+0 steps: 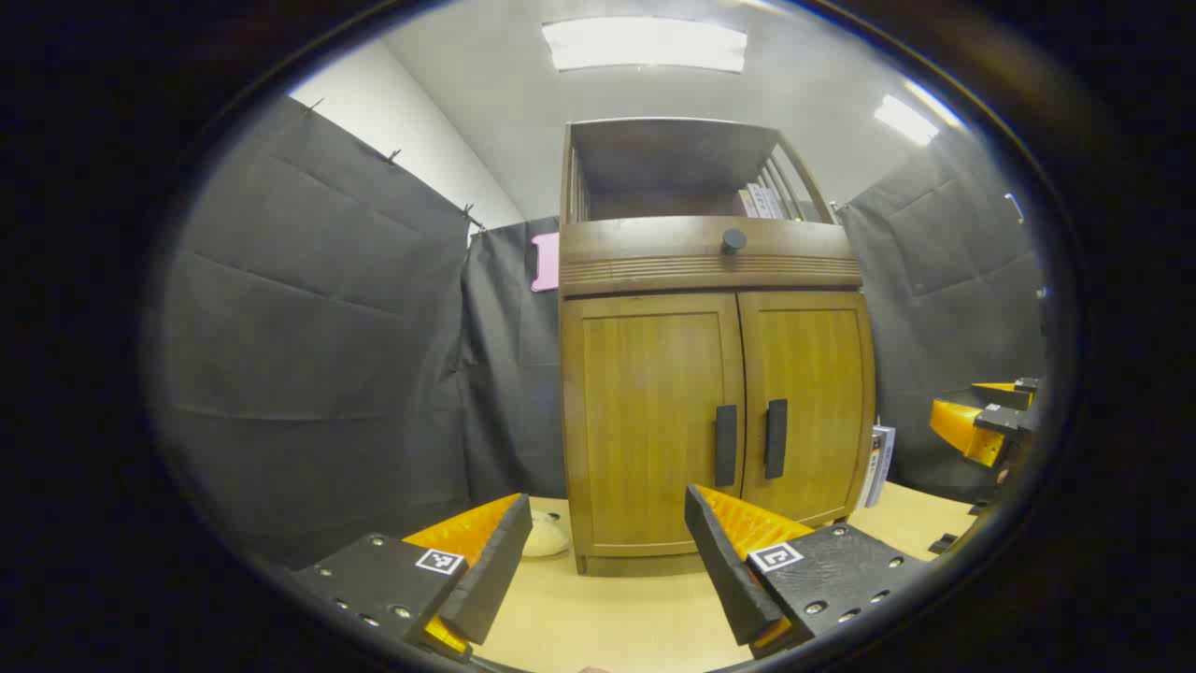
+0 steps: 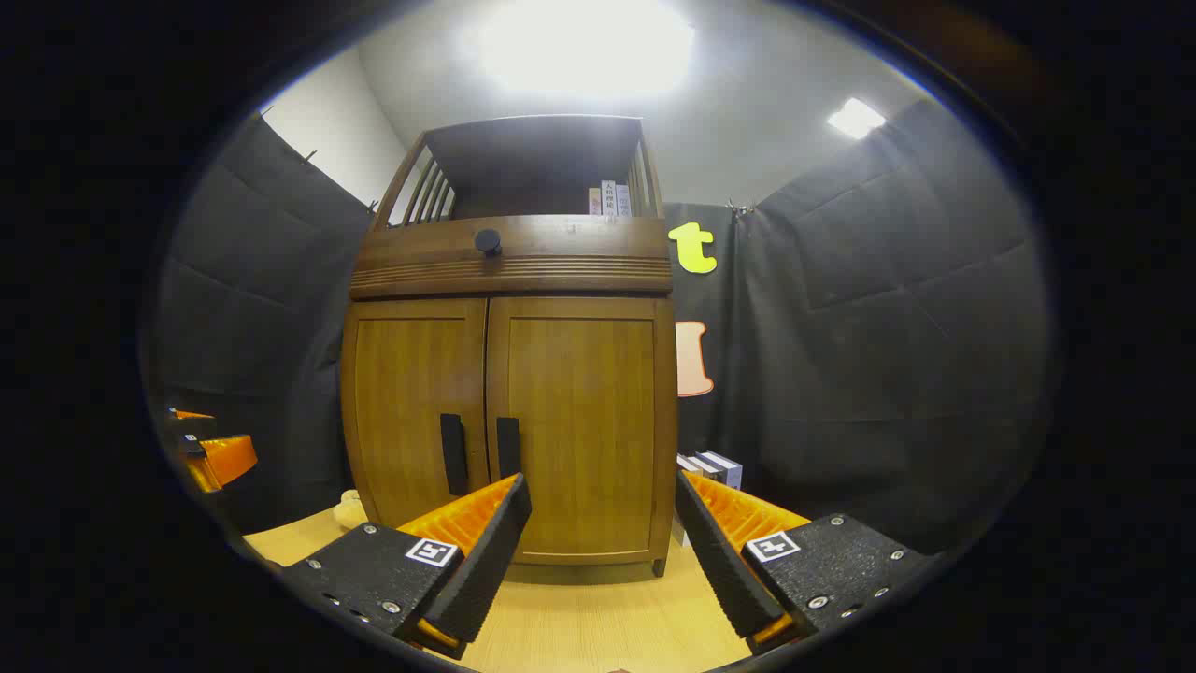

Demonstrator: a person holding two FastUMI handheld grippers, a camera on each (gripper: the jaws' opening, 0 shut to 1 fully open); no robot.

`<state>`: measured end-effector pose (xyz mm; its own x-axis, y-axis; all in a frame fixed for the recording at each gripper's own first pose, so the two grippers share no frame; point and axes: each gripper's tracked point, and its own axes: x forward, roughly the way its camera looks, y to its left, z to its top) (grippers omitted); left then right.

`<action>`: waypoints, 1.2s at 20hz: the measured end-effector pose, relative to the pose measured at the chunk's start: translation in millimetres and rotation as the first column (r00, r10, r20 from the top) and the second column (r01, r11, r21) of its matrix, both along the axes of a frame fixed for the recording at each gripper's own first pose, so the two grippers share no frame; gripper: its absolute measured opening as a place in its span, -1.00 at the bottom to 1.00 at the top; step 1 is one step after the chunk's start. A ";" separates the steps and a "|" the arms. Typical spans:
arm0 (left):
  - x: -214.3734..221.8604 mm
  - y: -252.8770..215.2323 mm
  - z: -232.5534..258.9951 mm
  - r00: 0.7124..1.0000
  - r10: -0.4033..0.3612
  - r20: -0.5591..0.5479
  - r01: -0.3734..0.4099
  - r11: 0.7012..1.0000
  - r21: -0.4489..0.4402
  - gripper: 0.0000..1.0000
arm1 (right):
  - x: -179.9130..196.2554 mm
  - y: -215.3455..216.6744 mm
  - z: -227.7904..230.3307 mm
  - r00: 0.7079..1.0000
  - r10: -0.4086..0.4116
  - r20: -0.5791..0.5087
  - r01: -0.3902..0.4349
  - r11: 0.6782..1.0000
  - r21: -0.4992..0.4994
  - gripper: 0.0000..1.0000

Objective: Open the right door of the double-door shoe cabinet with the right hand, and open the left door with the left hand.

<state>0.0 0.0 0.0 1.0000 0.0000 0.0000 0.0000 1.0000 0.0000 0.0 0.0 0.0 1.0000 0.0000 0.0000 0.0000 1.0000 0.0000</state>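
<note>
A wooden shoe cabinet stands on a light wooden table with both doors closed. The left door and the right door each carry a dark vertical handle by the centre seam: left handle, right handle. My left gripper is open, short of the cabinet front, nothing between its fingers. My right gripper is open too, facing the right door from a short distance. The right gripper also appears at the far right of the left gripper view, the left gripper at the far left of the right gripper view.
A drawer with a round dark knob sits above the doors, under an open shelf holding books. More books lean by the cabinet's right side. A small pale object lies at its left foot. Black cloth walls surround the booth.
</note>
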 end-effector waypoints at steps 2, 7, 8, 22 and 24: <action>-2.3 4.1 1.2 1.000 0.003 0.002 -0.003 1.000 -0.005 1.00 | -0.7 2.8 0.6 1.000 0.002 0.005 -0.002 1.000 0.001 0.92; -5.9 4.8 4.4 1.000 0.001 0.013 -0.001 1.000 -0.001 1.00 | -0.7 8.0 -0.3 1.000 0.010 -0.003 -0.010 1.000 -0.005 0.92; -6.8 6.1 3.6 1.000 0.000 0.015 0.000 1.000 -0.004 0.88 | -0.3 8.0 -0.6 1.000 0.007 -0.002 -0.007 1.000 -0.001 0.92; -10.5 12.3 3.8 0.998 -0.036 0.057 0.038 0.998 -0.044 1.00 | 0.5 18.1 -11.2 0.999 0.036 -0.008 -0.036 0.999 -0.009 0.92; -10.7 11.7 3.0 0.998 -0.042 0.054 0.044 0.998 -0.038 1.00 | 8.8 21.0 -8.7 0.999 0.038 -0.005 -0.038 0.999 -0.002 0.92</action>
